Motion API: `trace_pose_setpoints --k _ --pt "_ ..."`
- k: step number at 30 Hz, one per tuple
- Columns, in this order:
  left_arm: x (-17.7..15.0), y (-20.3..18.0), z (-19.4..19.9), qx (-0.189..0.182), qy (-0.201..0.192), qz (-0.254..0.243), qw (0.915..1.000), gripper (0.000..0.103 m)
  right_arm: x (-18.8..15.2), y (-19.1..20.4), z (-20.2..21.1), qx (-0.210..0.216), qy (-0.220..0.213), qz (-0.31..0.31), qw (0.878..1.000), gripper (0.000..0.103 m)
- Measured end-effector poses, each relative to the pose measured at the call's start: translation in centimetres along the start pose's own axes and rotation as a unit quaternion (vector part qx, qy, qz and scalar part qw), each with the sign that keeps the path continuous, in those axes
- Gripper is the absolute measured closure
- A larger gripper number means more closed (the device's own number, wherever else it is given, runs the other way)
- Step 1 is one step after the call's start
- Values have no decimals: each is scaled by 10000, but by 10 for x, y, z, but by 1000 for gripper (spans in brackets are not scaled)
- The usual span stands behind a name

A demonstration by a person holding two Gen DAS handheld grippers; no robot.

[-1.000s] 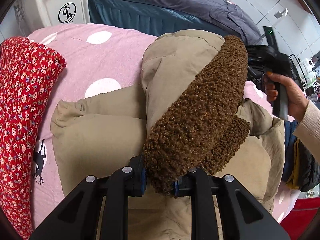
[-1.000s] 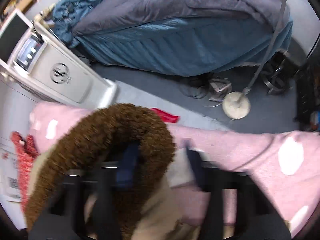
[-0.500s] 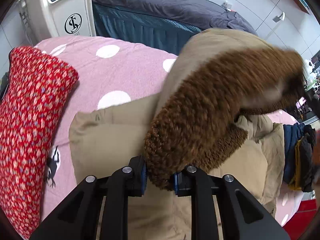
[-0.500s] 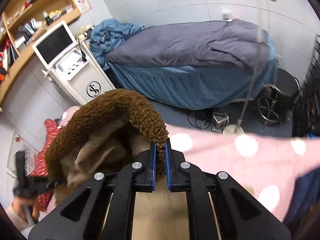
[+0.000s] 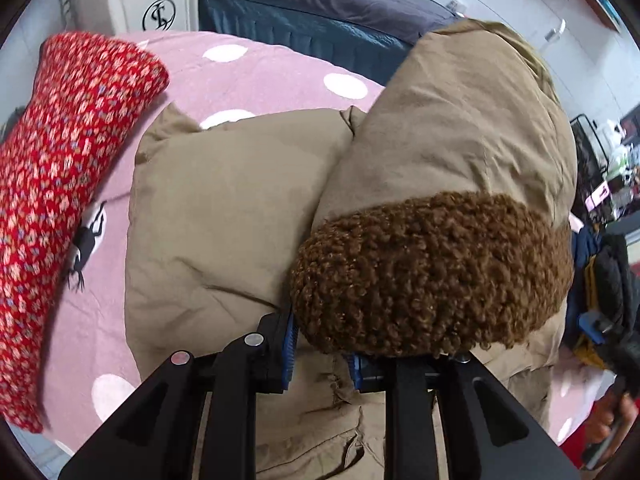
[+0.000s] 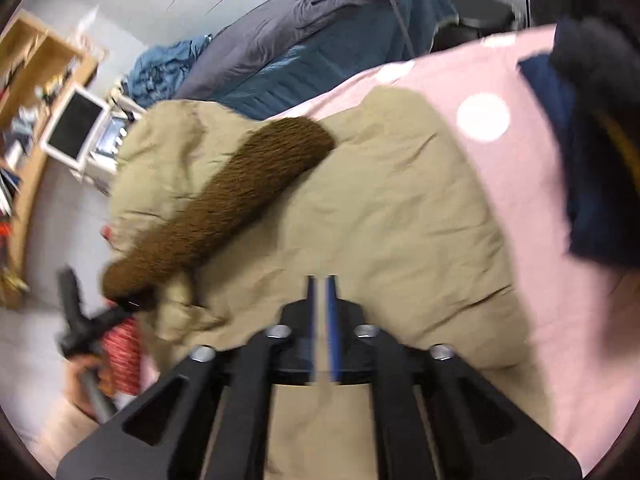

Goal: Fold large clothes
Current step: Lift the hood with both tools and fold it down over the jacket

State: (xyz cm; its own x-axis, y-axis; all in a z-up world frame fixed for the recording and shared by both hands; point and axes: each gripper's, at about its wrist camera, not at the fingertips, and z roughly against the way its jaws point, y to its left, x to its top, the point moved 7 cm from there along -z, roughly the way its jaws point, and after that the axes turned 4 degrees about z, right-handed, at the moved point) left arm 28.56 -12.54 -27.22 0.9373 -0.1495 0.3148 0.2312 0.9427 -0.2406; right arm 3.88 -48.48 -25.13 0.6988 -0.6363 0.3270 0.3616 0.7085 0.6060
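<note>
- The left hand-held gripper [image 5: 322, 354] points steeply down, and its jaws are opening around the brown trim.
- The right hand-held gripper [image 6: 321, 328] points down; its jaws are opening with nothing between them.

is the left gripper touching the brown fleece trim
Touching: in the left wrist view, the left gripper has its blue pads closed on the brown fleece trim.

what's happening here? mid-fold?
Yes, mid-fold. A person with a gripper in each hand is folding a tan coat with a brown fleece-trimmed hood on a pink polka-dot bedspread. The left gripper is clamped on the end of the hood trim, holding the hood over the coat body. The right gripper holds nothing; its jaws are opening above the coat. A red floral garment lies beside the coat.
</note>
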Motion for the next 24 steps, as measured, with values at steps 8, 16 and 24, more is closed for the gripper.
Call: trace_pose_setpoints --k 8,16,24 --pt "3 -4 -2 127 -50 -157 9998 82 12 71 -68 789 162 -352 9961 30" --pt "-5 -10 4 319 -157 -355 9987 75 16 81 -104 1122 204 -1085 9875 87" --pt "-35 6 20 618 44 -690 9957 63 -27 83 -43 1092 203 -792 9907 89"
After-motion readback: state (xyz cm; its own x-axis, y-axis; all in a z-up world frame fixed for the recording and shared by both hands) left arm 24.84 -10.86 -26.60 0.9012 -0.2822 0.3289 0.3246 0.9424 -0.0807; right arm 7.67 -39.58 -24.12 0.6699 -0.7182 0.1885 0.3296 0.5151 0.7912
